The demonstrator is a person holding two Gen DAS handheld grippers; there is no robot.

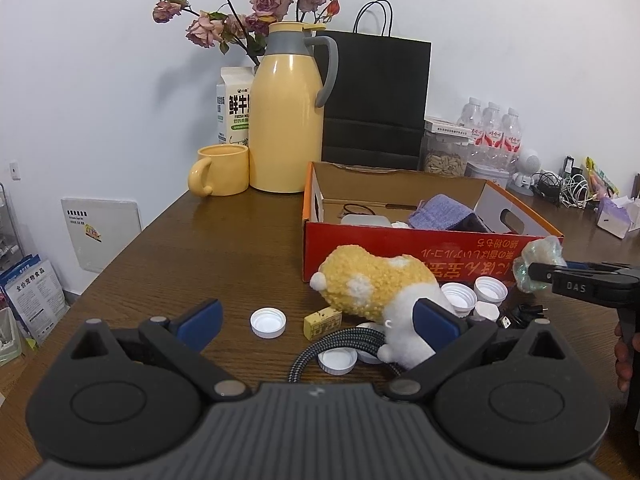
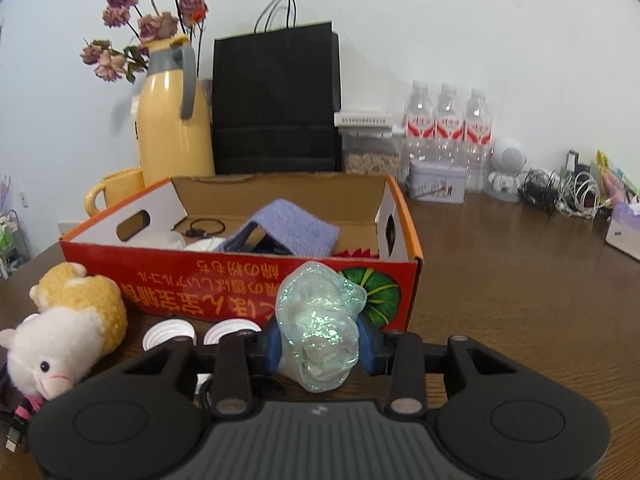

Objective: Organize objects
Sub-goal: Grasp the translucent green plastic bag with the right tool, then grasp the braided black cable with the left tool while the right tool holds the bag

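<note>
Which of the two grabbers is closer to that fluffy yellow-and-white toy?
Left. The left gripper has the plush toy right by one of its open jaws; the right gripper, clamping a glittery wad, sits off to the toy's side.

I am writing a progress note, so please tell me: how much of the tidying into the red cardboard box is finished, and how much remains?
Done: a purple knitted cloth and a black cable loop already lie in the red cardboard box.
In hand: the right gripper is shut on a glittery pale-green crumpled plastic piece, in front of the box.
Left: the yellow-and-white plush toy, white bottle caps and a small yellow box on the table. The left gripper is open.
</note>
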